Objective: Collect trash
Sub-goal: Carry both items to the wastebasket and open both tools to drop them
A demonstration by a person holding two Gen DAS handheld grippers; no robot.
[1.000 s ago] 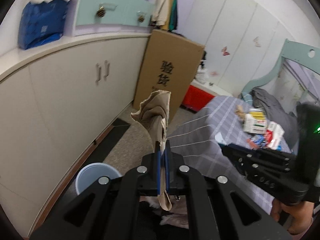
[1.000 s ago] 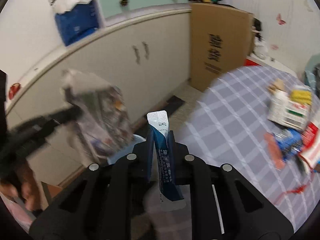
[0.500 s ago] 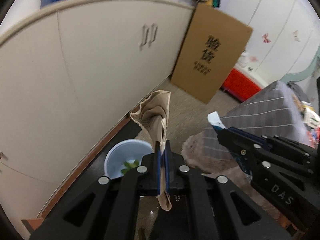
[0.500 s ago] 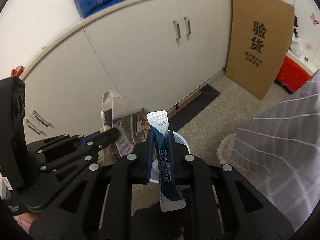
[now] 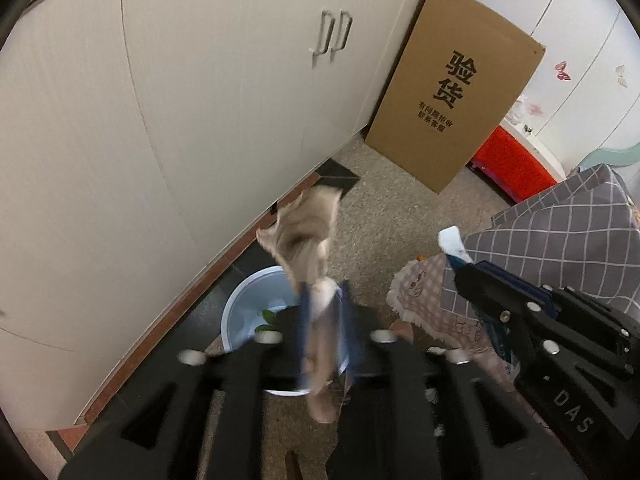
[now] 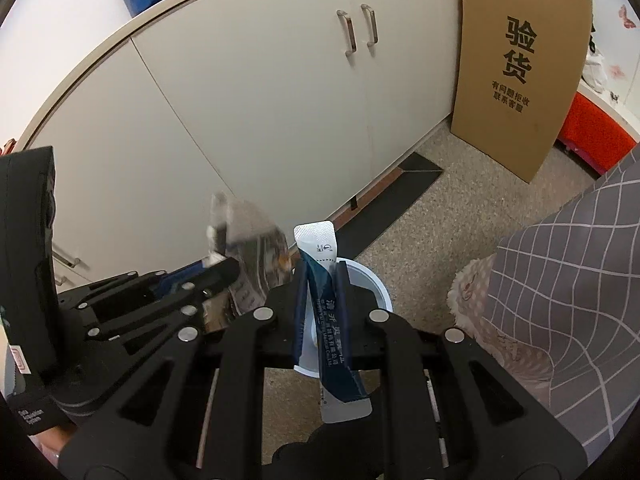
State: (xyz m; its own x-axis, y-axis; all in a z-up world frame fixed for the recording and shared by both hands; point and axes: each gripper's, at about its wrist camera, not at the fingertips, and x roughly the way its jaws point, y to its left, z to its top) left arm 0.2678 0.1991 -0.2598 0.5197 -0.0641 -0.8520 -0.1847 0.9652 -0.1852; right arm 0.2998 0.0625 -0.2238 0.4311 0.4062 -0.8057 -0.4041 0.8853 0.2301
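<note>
My left gripper hangs over a pale blue bin on the floor. Its jaws have parted and a crumpled beige wrapper sits blurred and loose between them. The same wrapper shows blurred in the right wrist view, at the left gripper's tip. My right gripper is shut on a blue and white sachet, above the bin's white rim. The right gripper also shows in the left wrist view.
A white cabinet runs along the left. A brown cardboard box leans against it, with a red crate behind. A table in grey checked cloth stands on the right. The bin holds green scraps.
The left gripper's jaws have opened and the beige wrapper has started to slip down between them. Both grippers have moved closer over the bin. The right gripper still holds the sachet.
</note>
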